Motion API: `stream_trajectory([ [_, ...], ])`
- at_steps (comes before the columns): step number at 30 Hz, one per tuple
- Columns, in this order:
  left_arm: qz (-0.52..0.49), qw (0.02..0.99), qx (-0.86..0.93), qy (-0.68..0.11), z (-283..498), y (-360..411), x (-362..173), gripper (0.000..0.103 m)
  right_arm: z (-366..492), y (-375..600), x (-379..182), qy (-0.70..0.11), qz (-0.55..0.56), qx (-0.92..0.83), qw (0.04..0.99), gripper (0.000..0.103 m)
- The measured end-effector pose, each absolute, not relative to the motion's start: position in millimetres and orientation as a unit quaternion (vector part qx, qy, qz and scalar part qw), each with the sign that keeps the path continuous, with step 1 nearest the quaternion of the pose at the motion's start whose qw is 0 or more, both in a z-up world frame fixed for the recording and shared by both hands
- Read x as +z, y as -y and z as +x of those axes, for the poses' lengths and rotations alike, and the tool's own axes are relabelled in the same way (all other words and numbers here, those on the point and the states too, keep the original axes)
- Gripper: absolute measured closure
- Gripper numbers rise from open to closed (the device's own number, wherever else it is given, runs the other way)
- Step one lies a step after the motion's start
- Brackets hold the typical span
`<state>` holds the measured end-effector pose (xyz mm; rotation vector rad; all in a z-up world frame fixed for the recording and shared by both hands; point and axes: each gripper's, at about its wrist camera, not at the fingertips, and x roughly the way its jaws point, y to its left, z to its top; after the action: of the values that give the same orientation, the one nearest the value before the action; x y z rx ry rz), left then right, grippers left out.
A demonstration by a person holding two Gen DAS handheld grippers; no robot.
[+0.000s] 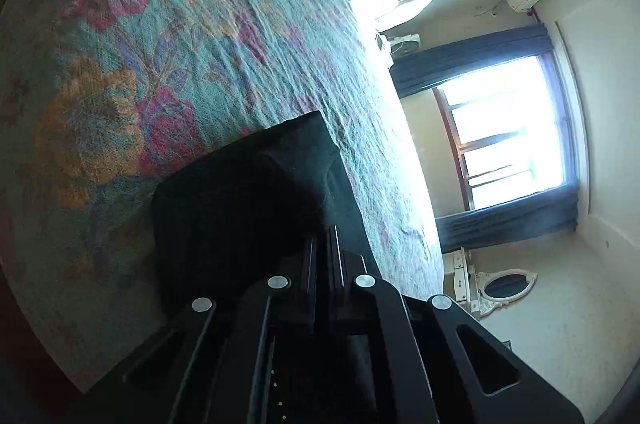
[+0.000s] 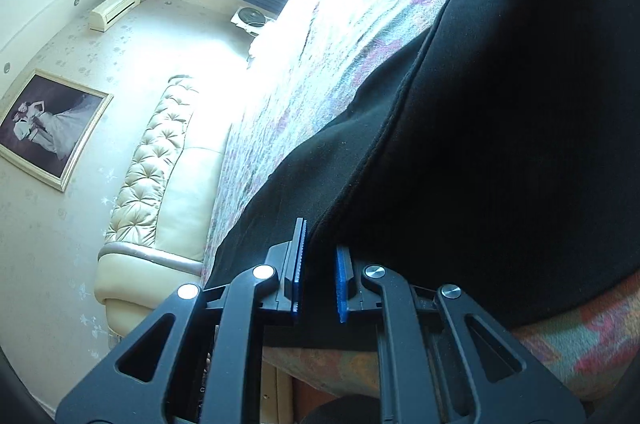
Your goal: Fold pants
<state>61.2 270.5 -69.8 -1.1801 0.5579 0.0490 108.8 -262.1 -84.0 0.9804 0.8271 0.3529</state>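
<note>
Black pants (image 1: 248,192) lie on a floral bedspread (image 1: 160,44). In the left wrist view my left gripper (image 1: 324,244) has its fingers pressed together on a raised fold of the pants' dark cloth. In the right wrist view the pants (image 2: 480,124) stretch away across the bed, one seamed edge running up from the gripper. My right gripper (image 2: 320,264) has its blue pads (image 2: 298,264) a narrow gap apart, with the pants' edge running into the gap; whether the pads bear on it is unclear.
A cream tufted headboard (image 2: 160,164) stands at the bed's end. A bright window with dark curtains (image 1: 500,144) is beyond the bed. A white dresser mirror (image 1: 504,284) stands by the wall. A framed picture (image 2: 48,128) hangs on the wall.
</note>
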Motion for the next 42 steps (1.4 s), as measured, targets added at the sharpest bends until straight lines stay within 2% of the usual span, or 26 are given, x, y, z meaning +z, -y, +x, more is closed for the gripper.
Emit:
stream_trajectory([
  [4, -0.537, 0.795, 0.033, -0.281, 33, -279, -83, 0.099, 84, 259, -96, -0.413, 0.443, 0.164, 0.779, 0.091],
  [7, -0.536, 0.780, 0.044, -0.320, 34, -277, -117, 0.099, 76, 258, -122, -0.446, 0.432, 0.137, 0.772, 0.091],
  [9, -0.550, 0.772, 0.031, -0.318, 34, -280, -133, 0.096, 78, 263, -129, -0.457, 0.461, 0.136, 0.748, 0.088],
  [12, -0.552, 0.772, 0.018, -0.314, 28, -282, -126, 0.093, 72, 274, -110, -0.449, 0.441, 0.126, 0.767, 0.069],
  [13, -0.544, 0.778, 0.019, -0.314, 25, -281, -119, 0.090, 68, 281, -102, -0.442, 0.435, 0.122, 0.775, 0.059],
  [14, -0.531, 0.787, 0.024, -0.314, 22, -280, -111, 0.088, 65, 293, -93, -0.432, 0.431, 0.114, 0.784, 0.053],
  [16, -0.495, 0.812, 0.028, -0.307, 14, -274, -92, 0.072, 64, 318, -71, -0.409, 0.420, 0.091, 0.805, 0.053],
  [18, -0.456, 0.835, 0.024, -0.307, 15, -264, -75, 0.064, 68, 349, -45, -0.380, 0.397, 0.058, 0.834, 0.052],
  [22, -0.414, 0.854, -0.036, -0.312, 28, -227, -52, 0.041, 83, 432, -5, -0.332, 0.347, -0.042, 0.876, 0.030],
  [23, -0.410, 0.853, -0.057, -0.317, 32, -215, -49, 0.039, 86, 460, -6, -0.337, 0.344, -0.072, 0.873, 0.026],
  [25, -0.408, 0.846, -0.098, -0.328, 43, -194, -48, 0.034, 90, 515, -17, -0.361, 0.339, -0.135, 0.858, 0.026],
  [28, -0.395, 0.837, -0.142, -0.352, 60, -158, -52, 0.034, 89, 581, -44, -0.404, 0.317, -0.176, 0.840, 0.026],
  [33, -0.366, 0.817, -0.194, -0.400, 85, -89, -59, 0.034, 95, 611, -83, -0.446, 0.307, -0.122, 0.832, 0.026],
  [34, -0.360, 0.813, -0.203, -0.410, 89, -75, -60, 0.034, 95, 610, -87, -0.448, 0.303, -0.109, 0.834, 0.028],
  [37, -0.346, 0.802, -0.227, -0.430, 98, -38, -61, 0.033, 97, 600, -95, -0.459, 0.271, -0.069, 0.843, 0.096],
  [42, -0.342, 0.794, -0.245, -0.440, 106, 6, -65, 0.032, 80, 624, -83, -0.428, 0.271, -0.091, 0.858, 0.097],
])
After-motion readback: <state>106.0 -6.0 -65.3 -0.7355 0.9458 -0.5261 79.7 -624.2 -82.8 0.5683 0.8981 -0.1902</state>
